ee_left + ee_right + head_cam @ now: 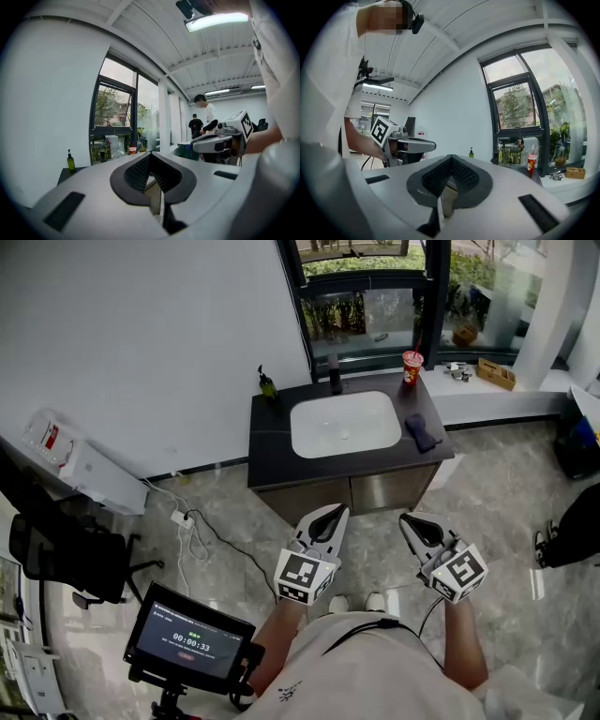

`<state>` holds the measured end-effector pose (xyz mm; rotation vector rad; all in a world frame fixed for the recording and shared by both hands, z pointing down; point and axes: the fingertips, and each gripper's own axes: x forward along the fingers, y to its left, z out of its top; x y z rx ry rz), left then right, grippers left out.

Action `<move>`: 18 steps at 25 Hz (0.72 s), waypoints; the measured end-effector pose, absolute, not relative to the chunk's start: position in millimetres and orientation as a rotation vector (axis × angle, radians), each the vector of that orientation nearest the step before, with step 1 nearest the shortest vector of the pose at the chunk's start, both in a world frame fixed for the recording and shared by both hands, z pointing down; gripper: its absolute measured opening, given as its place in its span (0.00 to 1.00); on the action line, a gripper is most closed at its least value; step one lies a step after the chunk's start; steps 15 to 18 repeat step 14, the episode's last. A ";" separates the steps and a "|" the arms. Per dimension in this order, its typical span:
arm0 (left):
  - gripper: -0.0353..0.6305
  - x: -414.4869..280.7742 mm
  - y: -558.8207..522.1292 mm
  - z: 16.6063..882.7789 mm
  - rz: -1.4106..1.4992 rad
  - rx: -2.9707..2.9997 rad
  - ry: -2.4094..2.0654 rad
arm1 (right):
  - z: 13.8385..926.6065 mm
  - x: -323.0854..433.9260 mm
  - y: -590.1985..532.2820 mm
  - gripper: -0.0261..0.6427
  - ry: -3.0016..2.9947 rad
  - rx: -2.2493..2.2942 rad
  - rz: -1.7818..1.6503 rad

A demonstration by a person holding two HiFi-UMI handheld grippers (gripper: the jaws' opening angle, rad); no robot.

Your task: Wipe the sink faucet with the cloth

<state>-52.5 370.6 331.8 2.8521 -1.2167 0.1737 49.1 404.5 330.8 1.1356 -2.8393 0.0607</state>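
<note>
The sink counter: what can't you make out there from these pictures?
Faucet: head view, too small and dark against the window frame for its shape.
Cloth: head view, too small to show folds; left gripper view, hidden behind the left gripper.
Cup: head view, print too small to read.

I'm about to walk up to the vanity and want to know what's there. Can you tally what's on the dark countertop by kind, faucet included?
Faucet: 1
Cloth: 1
Soap bottle: 1
Red cup with straw: 1
Total: 4
</note>
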 end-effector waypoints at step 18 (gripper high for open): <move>0.05 -65.6 371.5 330.0 0.152 2.865 -1.196 | 326.4 30.3 409.9 0.05 -2.828 1.113 0.030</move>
